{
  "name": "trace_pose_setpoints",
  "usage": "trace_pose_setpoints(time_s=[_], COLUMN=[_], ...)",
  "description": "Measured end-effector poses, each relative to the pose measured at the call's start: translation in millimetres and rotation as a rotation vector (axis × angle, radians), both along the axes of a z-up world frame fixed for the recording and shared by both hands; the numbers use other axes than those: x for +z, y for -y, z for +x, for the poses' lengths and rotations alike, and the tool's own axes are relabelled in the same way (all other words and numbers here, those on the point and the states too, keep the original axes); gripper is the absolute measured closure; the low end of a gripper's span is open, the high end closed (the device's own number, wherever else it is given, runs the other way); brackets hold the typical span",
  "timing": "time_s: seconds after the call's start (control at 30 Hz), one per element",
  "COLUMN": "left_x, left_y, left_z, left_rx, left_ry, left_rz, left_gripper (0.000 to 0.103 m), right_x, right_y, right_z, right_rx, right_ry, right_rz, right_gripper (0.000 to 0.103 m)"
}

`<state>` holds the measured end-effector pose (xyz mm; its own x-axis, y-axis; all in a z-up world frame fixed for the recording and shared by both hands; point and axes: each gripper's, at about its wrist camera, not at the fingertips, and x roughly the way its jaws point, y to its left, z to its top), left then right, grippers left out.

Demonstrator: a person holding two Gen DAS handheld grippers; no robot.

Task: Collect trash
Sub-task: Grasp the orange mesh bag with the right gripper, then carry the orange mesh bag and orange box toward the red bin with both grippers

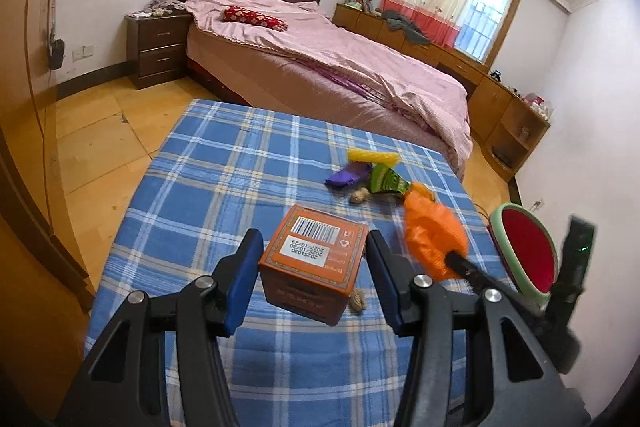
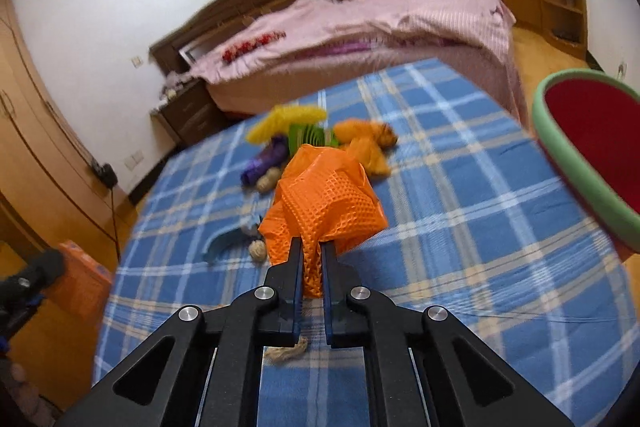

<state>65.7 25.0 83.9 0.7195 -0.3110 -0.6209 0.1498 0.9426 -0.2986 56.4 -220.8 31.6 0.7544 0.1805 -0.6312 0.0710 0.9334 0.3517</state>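
- The left gripper [image 1: 310, 281] has its fingers spread on each side of an orange box [image 1: 314, 267]. The box looks lifted off the blue checked table [image 1: 192, 187]. I cannot tell if the pads really press on it.
- The right gripper [image 2: 311, 255] has its fingers pressed together on an orange wrapper [image 2: 326, 203]. The wrapper hangs in the air above the middle of the table, so I think it is picked up.
- A bowl [image 2: 560, 163] with a green rim and red inside sits at the right edge of the table. It looks like the place for the trash. No trash shows in the part of it I can see.
- A few peanut shells [image 1: 357, 301] lie near the front of the table.
- Near the far edge lies a little heap: a purple wrapper [image 1: 347, 175], a green wrapper [image 1: 386, 181] and a yellow wrapper [image 1: 373, 157].
- So two pieces are in hand, and most of the trash is still on the table.
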Motion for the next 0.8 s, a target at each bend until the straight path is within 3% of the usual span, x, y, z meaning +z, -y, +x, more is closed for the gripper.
trace_pose_setpoints(time_s=[0.5,0.8], left_x=[10.1,29.3], left_y=[43.9,98.8], left_z=[-3.7,-0.9], left_rx=[-0.128,-0.268], left_ry=[0.026,0.071], left_rz=[0.003,-0.006], left_gripper=[0.049,0.049], right_x=[45.1,55.7], right_y=[59.2,99.6], right_z=[-61.3,-90.6], right_rx=[-0.139,-0.254], right_ry=[0.142,0.184], right_rz=[0.047,0.045], right_gripper=[0.095,0.095])
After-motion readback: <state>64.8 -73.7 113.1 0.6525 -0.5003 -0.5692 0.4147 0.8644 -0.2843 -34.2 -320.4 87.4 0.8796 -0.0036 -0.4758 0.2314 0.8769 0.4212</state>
